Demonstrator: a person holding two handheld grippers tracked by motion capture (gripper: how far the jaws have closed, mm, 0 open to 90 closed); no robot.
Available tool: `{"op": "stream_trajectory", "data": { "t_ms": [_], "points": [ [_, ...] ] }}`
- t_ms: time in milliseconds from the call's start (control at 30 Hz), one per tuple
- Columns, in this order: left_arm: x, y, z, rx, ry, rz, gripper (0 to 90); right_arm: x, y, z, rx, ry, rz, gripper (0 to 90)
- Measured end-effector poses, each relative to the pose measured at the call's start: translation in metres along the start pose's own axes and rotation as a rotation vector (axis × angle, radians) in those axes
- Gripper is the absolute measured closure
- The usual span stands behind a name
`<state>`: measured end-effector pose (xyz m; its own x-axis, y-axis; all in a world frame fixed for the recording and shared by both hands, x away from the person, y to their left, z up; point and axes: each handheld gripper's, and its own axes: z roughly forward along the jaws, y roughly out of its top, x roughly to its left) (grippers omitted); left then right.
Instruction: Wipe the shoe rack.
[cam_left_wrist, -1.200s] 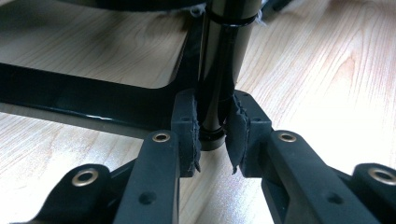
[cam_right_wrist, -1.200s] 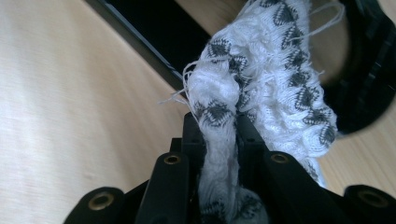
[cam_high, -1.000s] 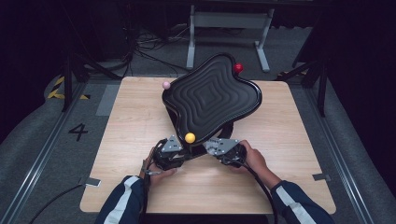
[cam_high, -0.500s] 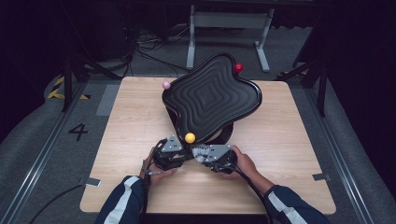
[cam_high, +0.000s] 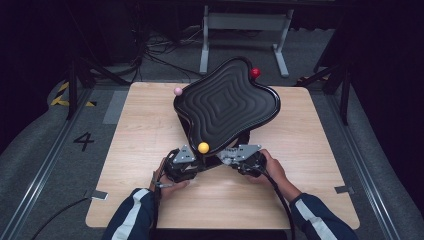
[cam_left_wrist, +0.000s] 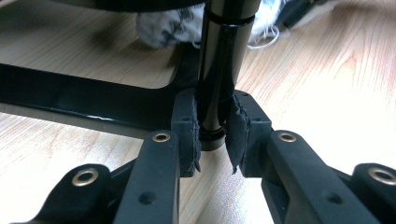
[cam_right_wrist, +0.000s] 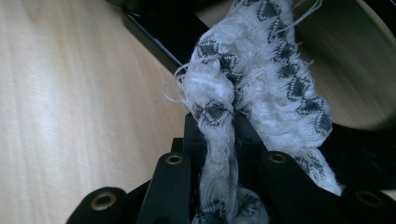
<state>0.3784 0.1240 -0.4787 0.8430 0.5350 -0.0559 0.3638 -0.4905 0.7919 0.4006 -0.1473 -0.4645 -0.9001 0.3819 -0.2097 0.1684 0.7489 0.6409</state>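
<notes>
A black wavy-ribbed top (cam_high: 225, 107) stands tilted on a stand on the wooden table (cam_high: 145, 130). It carries a yellow ball (cam_high: 203, 147), a pink ball (cam_high: 178, 91) and a red ball (cam_high: 255, 73) at its lobes. My left gripper (cam_high: 200, 163) (cam_left_wrist: 214, 126) is shut on the stand's glossy black post (cam_left_wrist: 224, 56), just above the black base frame (cam_left_wrist: 70, 100). My right gripper (cam_high: 226, 156) (cam_right_wrist: 219, 126) is shut on a white cloth with a dark zigzag pattern (cam_right_wrist: 266, 70), bunched beside the frame (cam_right_wrist: 159, 28). The cloth (cam_left_wrist: 163, 25) lies under the top.
Both hands rest on the table near its front edge, below the top's overhang. Bare wood lies to the left and right of the stand. A metal frame (cam_high: 240, 22) and cables stand on the floor beyond the table.
My right gripper swung in toward the left one half a second ago and has drawn back to the right. The left gripper has stayed on the post.
</notes>
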Motion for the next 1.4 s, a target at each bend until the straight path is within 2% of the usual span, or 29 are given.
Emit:
{"op": "stream_trajectory", "data": {
  "t_ms": [67,167,267,433,667,833,867,933,1000,1033,1067,1133,1200,1267,1400],
  "points": [
    [0.0,0.0,0.0,0.005,0.002,0.0,73.4,-0.003,-0.002,-0.002,0.004,-0.006,0.01,79.9],
    [-0.001,0.0,0.0,-0.001,0.004,-0.005,73.4,-0.011,-0.007,-0.005,0.032,-0.053,0.018,79.9],
    [-0.003,0.001,0.002,-0.001,0.003,-0.01,73.3,-0.028,-0.018,-0.009,0.053,-0.122,0.069,79.9],
    [-0.005,0.002,0.003,0.001,0.009,-0.011,73.0,-0.043,-0.03,-0.016,0.044,-0.176,0.123,79.9],
    [-0.008,0.005,0.007,0.002,0.03,0.0,72.7,-0.044,-0.032,-0.033,-0.031,-0.181,0.157,79.9],
    [-0.008,0.006,0.009,0.003,0.027,-0.006,72.5,-0.05,-0.042,-0.054,-0.11,-0.209,0.236,79.8],
    [-0.007,0.007,0.009,0.004,0.03,0.006,72.4,-0.05,-0.045,-0.061,-0.132,-0.216,0.252,79.8],
    [-0.008,0.007,0.01,0.004,0.024,-0.007,72.1,-0.048,-0.048,-0.071,-0.152,-0.236,0.259,79.8],
    [-0.008,0.008,0.012,0.002,0.021,0.001,72.0,-0.047,-0.051,-0.081,-0.187,-0.242,0.288,79.9],
    [-0.009,0.009,0.013,-0.001,0.021,-0.008,71.9,-0.046,-0.053,-0.086,-0.21,-0.243,0.304,79.9],
    [-0.009,0.011,0.014,0.006,0.02,0.004,71.8,-0.045,-0.054,-0.091,-0.223,-0.254,0.31,79.9],
    [-0.01,0.013,0.017,0.006,0.015,0.011,71.6,-0.04,-0.053,-0.1,-0.256,-0.291,0.303,79.9],
    [-0.011,0.014,0.02,0.004,0.01,0.01,71.5,-0.034,-0.048,-0.107,-0.298,-0.307,0.296,79.8],
    [-0.011,0.015,0.021,0.005,0.01,0.011,71.5,-0.027,-0.041,-0.11,-0.312,-0.329,0.259,79.8],
    [-0.012,0.015,0.021,0.002,0.007,0.014,71.6,-0.014,-0.027,-0.11,-0.334,-0.33,0.209,79.7]
  ]
}}
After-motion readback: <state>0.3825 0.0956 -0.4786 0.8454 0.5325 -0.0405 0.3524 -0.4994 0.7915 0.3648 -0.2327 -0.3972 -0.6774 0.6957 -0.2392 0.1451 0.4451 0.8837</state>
